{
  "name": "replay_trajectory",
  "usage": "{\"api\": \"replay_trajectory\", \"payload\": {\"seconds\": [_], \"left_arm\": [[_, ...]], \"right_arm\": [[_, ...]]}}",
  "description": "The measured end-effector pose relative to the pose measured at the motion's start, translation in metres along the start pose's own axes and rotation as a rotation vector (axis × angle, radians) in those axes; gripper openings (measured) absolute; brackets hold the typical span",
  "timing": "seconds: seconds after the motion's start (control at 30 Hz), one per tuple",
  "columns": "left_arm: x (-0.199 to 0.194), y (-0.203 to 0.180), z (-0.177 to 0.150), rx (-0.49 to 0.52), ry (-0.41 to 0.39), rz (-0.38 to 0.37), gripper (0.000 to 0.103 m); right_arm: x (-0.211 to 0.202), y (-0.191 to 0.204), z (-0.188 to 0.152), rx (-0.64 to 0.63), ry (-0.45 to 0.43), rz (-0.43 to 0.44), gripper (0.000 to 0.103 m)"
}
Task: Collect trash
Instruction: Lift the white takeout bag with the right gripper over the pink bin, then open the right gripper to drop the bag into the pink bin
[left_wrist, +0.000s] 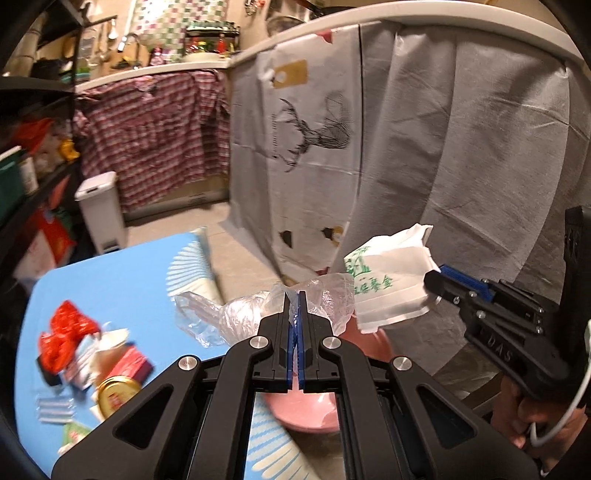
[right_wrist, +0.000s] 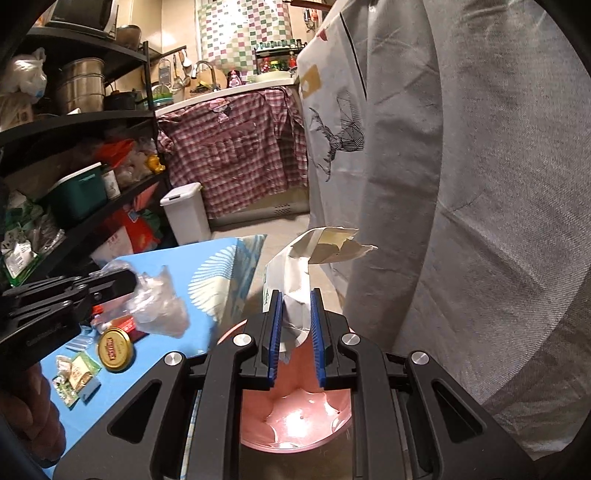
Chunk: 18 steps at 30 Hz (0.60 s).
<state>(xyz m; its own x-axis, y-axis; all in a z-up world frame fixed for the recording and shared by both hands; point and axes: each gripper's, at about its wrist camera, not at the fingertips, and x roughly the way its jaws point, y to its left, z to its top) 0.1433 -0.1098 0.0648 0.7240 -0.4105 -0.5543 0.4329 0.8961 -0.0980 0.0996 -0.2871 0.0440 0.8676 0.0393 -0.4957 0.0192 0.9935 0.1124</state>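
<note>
Two grippers, each loaded. Left gripper has its fingers clamped tight on a clear plastic bag; right gripper pinches a crumpled paper cup with green print, fingers part closed around it. Both pieces hang above the pink bin, which sits just off the edge of the blue desk. More trash waits on the desk: red wrapper, gold lid, small packets.

Step looks like dropping into the bin. Best to centre each piece over the bin mouth before letting go, cup first since it sits right above; the bag is light and may drift or cling, so release it low.

Both grippers tilt downward, side by side, left one near the desk edge.
</note>
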Motion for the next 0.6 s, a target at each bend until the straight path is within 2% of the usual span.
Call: {"api": "replay_trajectory", "payload": {"seconds": [0.6], "left_arm": [[0.082, 0.011, 0.004, -0.081, 0.088, -0.203, 0.001]], "right_arm": [[0.030, -0.017, -0.004, 0.041, 0.064, -0.057, 0.016]]}}
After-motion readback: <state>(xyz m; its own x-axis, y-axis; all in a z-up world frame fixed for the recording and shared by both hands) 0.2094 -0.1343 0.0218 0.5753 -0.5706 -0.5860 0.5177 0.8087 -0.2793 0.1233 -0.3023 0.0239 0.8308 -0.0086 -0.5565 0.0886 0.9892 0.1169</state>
